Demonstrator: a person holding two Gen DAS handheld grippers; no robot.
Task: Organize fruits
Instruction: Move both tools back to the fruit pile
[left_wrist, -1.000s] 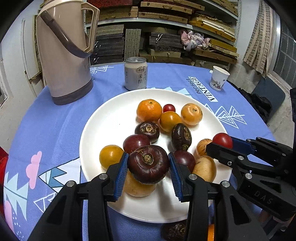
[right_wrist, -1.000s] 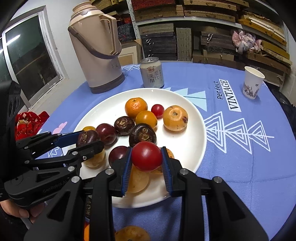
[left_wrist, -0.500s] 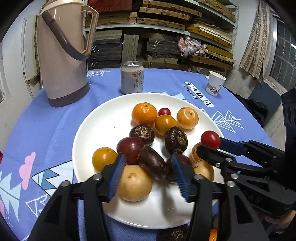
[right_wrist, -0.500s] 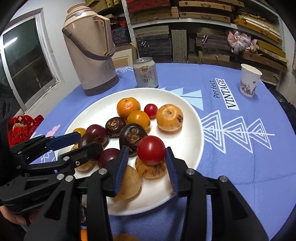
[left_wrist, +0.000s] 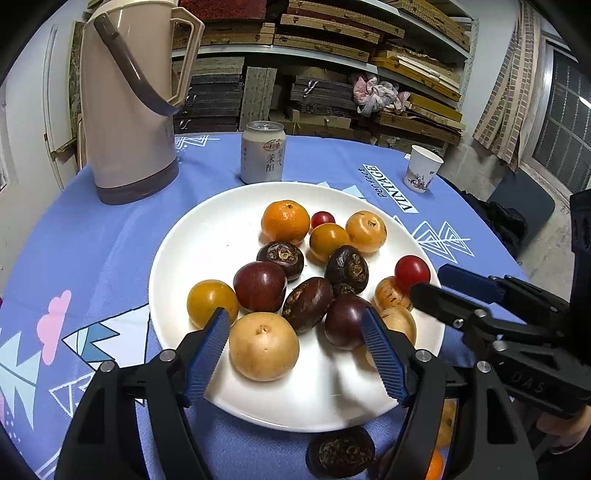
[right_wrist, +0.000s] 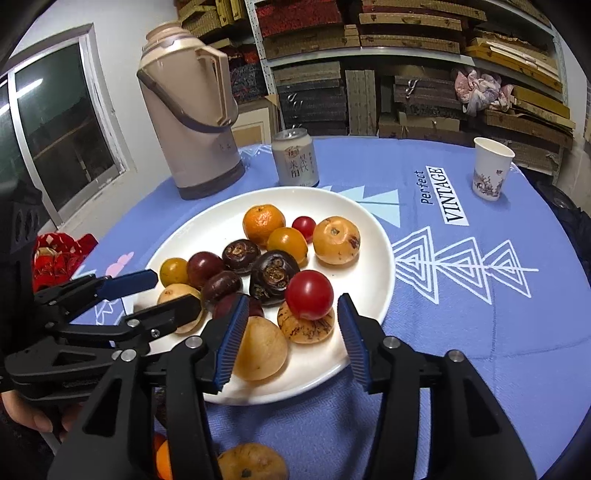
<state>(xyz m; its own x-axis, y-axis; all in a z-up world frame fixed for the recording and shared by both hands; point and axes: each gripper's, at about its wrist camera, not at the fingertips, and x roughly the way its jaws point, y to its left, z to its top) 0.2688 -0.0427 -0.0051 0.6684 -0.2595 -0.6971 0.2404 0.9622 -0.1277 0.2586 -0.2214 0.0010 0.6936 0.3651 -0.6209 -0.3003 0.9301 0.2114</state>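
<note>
A: A second ago our left gripper (left_wrist: 295, 354) pinched a dark chestnut and the right gripper (right_wrist: 288, 338) a red tomato (right_wrist: 309, 294). Now both jaws are opening with nothing pressed between them: the chestnut (left_wrist: 307, 303) lies on the plate (left_wrist: 207, 236) among the other fruit, and the tomato sits on top of a speckled fruit (right_wrist: 306, 325).

B: That perch worries us. It looks unsteady to us, near the plate's right edge; a nudge from our right pads as we pull away could roll it onto the cloth (right_wrist: 461, 332).

A: The left side has its own risk. The pale fruit (left_wrist: 263, 346) sits between our spread fingers, so drawing away carelessly might push it into the pile.

B: And the pile is crowded, so anything set down next may shove a neighbour.

A: Around us: a thermos (left_wrist: 129, 99), a can (left_wrist: 263, 152) just behind the plate, a paper cup (right_wrist: 490, 168) well off to the right.

B: More fruit (right_wrist: 251, 461) lies on the cloth below the plate, so we judge the sorting unfinished, and the two grippers sit close together there.
</note>
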